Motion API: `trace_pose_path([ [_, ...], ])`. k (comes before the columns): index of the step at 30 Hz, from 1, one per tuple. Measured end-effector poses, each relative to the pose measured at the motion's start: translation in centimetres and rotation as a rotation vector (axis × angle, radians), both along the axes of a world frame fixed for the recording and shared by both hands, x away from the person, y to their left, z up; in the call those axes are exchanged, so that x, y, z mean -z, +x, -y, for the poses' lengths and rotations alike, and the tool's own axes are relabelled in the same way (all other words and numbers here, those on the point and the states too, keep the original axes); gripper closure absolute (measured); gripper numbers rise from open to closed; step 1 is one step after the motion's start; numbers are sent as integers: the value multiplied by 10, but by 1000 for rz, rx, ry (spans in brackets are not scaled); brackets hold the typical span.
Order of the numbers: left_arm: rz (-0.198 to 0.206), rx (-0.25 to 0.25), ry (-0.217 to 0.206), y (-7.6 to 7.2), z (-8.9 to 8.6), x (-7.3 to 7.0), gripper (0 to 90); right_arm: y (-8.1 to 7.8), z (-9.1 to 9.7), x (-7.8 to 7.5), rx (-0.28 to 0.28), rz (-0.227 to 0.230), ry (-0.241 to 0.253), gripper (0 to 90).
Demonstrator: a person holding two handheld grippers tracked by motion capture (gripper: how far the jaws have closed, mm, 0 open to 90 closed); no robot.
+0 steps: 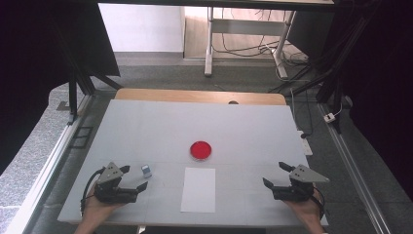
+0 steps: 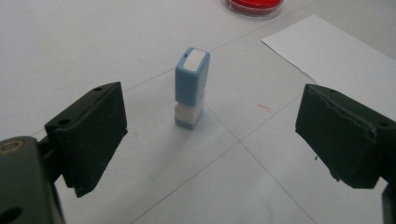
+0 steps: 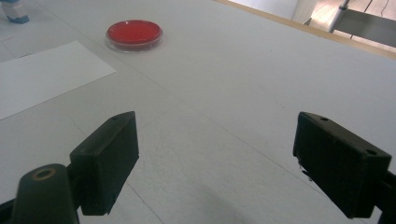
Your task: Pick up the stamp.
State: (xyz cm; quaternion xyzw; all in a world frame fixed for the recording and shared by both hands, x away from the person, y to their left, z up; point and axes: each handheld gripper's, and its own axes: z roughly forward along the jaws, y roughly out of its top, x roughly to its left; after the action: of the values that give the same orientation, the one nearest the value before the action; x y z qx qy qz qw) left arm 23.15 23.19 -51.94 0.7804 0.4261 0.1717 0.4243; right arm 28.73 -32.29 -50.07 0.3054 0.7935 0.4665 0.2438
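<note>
**Evidently a stamping layout, both grippers parked and spread**

From my left gripper (image 1: 130,178), the small blue-and-white stamp (image 2: 191,87) stands upright at twelve o'clock, between the lines of its jaws but untouched; they gape wide, holding nothing. I judge this spacing suits a straight approach. The sheet of paper (image 1: 198,189) lies central, the red ink pad (image 1: 200,151) at its twelve o'clock. My right gripper (image 1: 274,175) rests at the paper's three o'clock, jaws likewise released, empty.
</note>
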Motion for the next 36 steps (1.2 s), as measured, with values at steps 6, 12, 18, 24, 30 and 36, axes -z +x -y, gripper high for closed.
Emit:
trace_pose_path([
  [6, -2, 6, 11, -1, 1, 1, 89, 1, -6, 2, -19, -2, -21, 141],
  [12, 3, 5, 6, -3, -1, 1, 89, 2, -7, 1, -9, 4, -9, 149],
  [18, 13, 3, 11, -5, -1, 0, 90, 1, -3, 0, 2, -6, 11, 166],
  [24, 18, 8, 17, -7, 1, -1, 90, -1, -3, -2, -2, -3, 18, 182],
  [30, 22, 6, 21, -6, 2, -2, 93, -1, -5, -1, -13, -14, 8, 185],
  [36, 27, 5, 35, -2, 5, -2, 102, -2, -6, 0, -24, -16, 7, 185],
])
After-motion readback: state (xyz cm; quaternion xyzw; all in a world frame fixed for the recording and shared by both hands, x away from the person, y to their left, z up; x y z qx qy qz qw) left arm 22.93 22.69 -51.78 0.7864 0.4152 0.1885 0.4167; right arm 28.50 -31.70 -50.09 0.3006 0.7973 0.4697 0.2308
